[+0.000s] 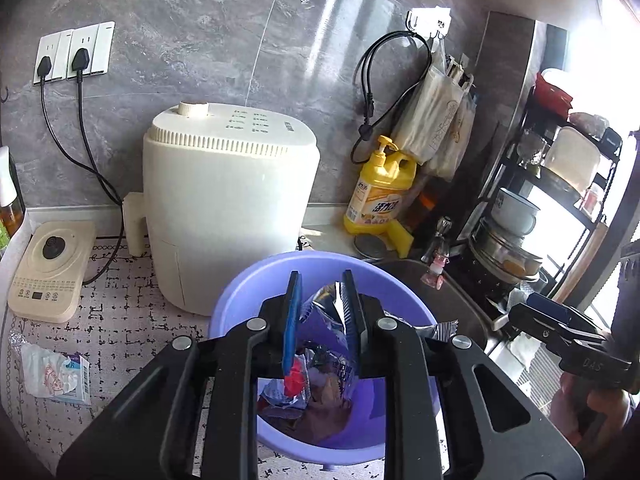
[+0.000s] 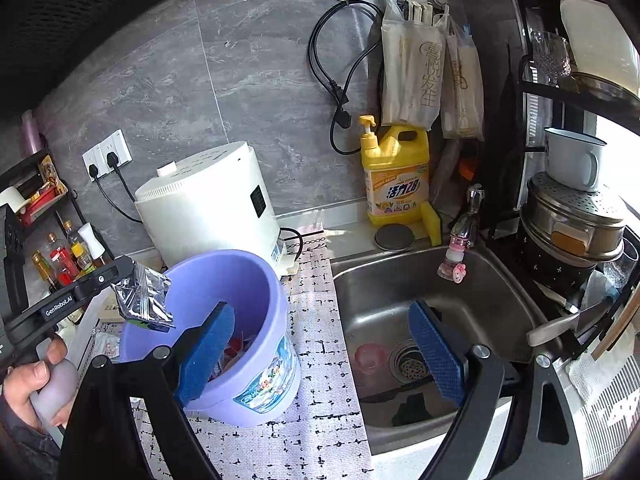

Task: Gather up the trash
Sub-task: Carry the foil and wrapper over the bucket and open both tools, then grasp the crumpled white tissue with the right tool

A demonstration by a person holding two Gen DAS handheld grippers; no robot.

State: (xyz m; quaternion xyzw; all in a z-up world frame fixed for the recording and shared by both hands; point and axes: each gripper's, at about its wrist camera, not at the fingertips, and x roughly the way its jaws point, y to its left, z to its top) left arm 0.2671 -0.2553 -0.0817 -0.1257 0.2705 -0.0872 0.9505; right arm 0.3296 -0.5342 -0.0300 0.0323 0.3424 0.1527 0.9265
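Note:
A purple bin (image 1: pixel 240 300) (image 2: pixel 224 280) stands on the patterned counter mat, holding several wrappers. My left gripper (image 1: pixel 320 280) (image 2: pixel 130 270) hovers over its mouth with the jaws a little apart. A silver foil wrapper (image 1: pixel 330 304) (image 2: pixel 144 298) hangs between them, lying against the right pad; a gap shows at the left pad. My right gripper (image 2: pixel 324 344) stands wide open with nothing in it, one pad before the bin wall, the other over the sink (image 2: pixel 500 292). It appears at the right edge in the left wrist view (image 1: pixel 560 320).
A crumpled paper and a small carton (image 1: pixel 52 372) lie on the mat at left. A white appliance (image 1: pixel 228 208) stands behind the bin, with a small scale (image 1: pixel 52 268) to its left. Yellow detergent (image 2: pixel 396 176), a faucet (image 2: pixel 466 220) and a dish rack (image 2: pixel 576 220) surround the sink.

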